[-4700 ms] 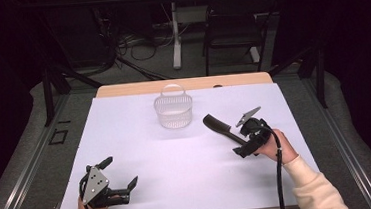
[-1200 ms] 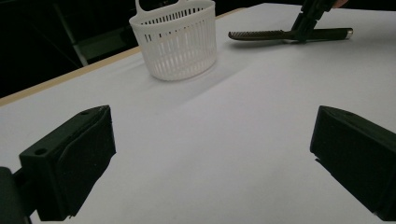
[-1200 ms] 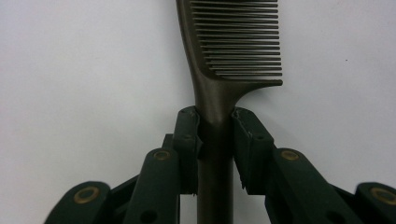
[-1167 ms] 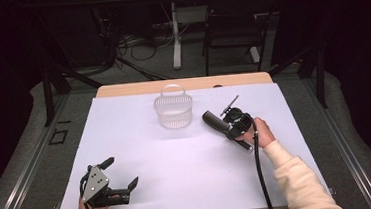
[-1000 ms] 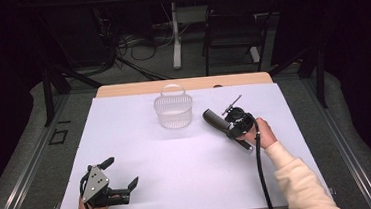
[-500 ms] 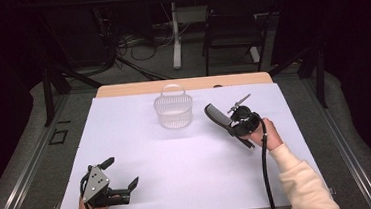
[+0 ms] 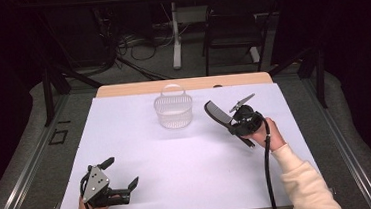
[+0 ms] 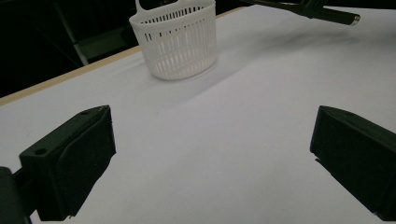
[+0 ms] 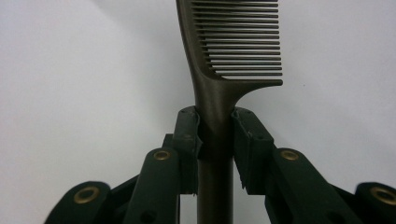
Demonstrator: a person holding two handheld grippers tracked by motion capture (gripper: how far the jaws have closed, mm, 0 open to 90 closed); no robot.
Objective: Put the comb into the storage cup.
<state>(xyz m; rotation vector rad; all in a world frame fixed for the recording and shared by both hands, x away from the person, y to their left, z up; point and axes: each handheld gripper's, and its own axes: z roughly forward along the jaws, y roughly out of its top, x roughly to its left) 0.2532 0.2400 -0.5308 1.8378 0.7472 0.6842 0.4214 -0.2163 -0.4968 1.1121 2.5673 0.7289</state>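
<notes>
Right of the white basket point(image 7: 173, 111), the right gripper point(image 9: 215, 135) clamps a dark comb point(image 9: 233, 51) by its handle; the teeth tip runs off the frame's top edge. At the white table's point(image 7: 189, 179) near-left corner, the left gripper point(image 7: 122, 175) rests with jaws wide apart, empty.

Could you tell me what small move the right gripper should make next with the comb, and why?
Probably carry it left until it is over the white basket. The right gripper is shut on the comb at its handle, with the toothed end pointing toward the basket but short of its rim, and the basket looks empty.
</notes>
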